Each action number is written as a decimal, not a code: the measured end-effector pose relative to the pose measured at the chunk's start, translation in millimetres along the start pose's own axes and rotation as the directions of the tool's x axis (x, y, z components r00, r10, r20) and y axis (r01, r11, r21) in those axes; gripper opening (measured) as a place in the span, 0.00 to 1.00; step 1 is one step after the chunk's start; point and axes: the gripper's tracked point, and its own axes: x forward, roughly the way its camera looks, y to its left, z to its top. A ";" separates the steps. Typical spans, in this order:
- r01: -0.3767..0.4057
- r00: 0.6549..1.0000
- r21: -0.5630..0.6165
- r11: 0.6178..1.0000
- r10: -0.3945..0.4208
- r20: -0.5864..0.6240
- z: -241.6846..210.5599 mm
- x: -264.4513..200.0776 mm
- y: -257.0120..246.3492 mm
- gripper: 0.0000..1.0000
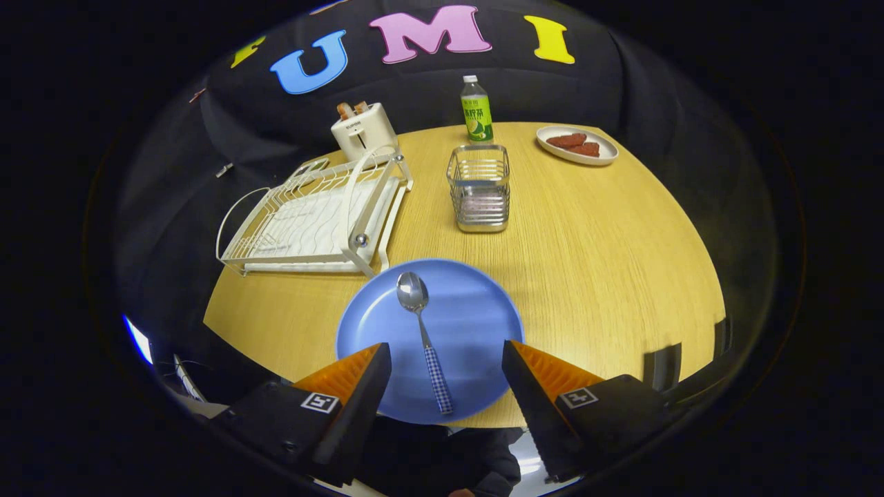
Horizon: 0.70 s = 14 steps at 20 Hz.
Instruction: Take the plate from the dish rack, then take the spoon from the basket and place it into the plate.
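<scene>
A: In your gripper view, how do you have the gripper (447, 366) now?

B: Your fingers (359, 386) stand wide apart and hold nothing. The blue plate (476, 324) lies between them and a little ahead, flat on the round wooden table (608, 255), at the near edge of it. The near rim of the plate reaches over this edge a little.

A: And the spoon (423, 331)?

B: It lies inside the plate. Its bowl points away from you, toward the middle of the table, and its checked handle comes back toward you between your two fingers. No finger touches it, as far as I can see.

A: Where is the dish rack (314, 221)?

B: It is at the left edge of the table, just beyond the plate. Its near corner is very close to the far rim of the plate; I cannot tell if they touch. I see no dishes standing in it.

A: And the basket (479, 188)?

B: The wire basket stands upright near the middle of the table, beyond the plate and well apart from it. Something lies low inside it, but I cannot tell what.

A: What more is at the far edge?

B: A white toaster (364, 131) behind the rack, a green bottle (476, 110) behind the basket, and at the far right a small white plate (579, 146) with two reddish pieces on it.
</scene>
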 end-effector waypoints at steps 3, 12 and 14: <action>0.013 0.997 -0.025 1.000 -0.011 0.074 38.3 -12.3 0.6 0.99; 0.076 0.937 -0.113 0.991 -0.032 0.348 162.4 -74.7 13.7 0.99; 0.088 0.914 -0.122 0.989 -0.031 0.405 186.4 -90.1 16.5 0.99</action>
